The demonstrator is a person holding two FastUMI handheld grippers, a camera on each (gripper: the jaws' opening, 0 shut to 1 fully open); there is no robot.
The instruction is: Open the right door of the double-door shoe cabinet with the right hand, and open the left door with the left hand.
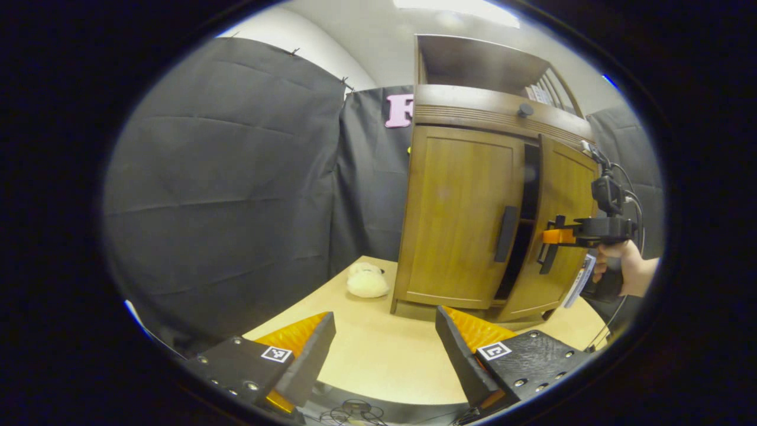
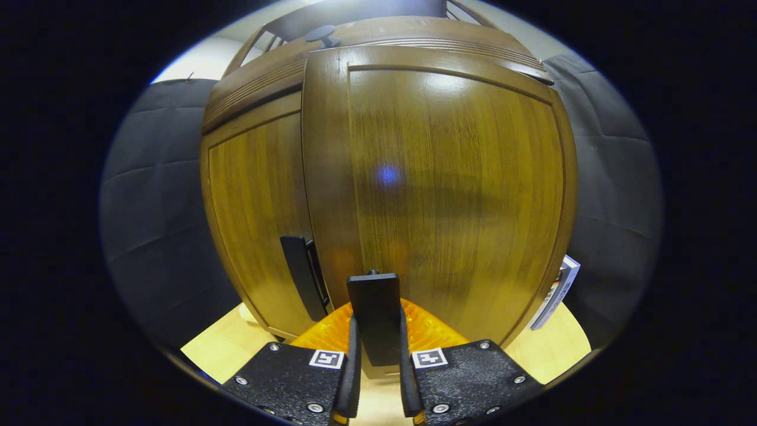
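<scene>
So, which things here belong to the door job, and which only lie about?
Job: right door, its handle, right hand-held gripper shut on it; left door, its handle, left hand-held gripper open.
Lying about: plush toy, booklet.

We observe the left hand-held gripper (image 1: 384, 349) at the bottom of the left gripper view, fingers spread wide apart, nothing between them. The right hand-held gripper (image 2: 377, 355), bottom centre of the right gripper view, has both fingers pressed on a handle (image 2: 374, 316). At right of the left gripper view, a hand (image 1: 624, 269) grips it.
</scene>
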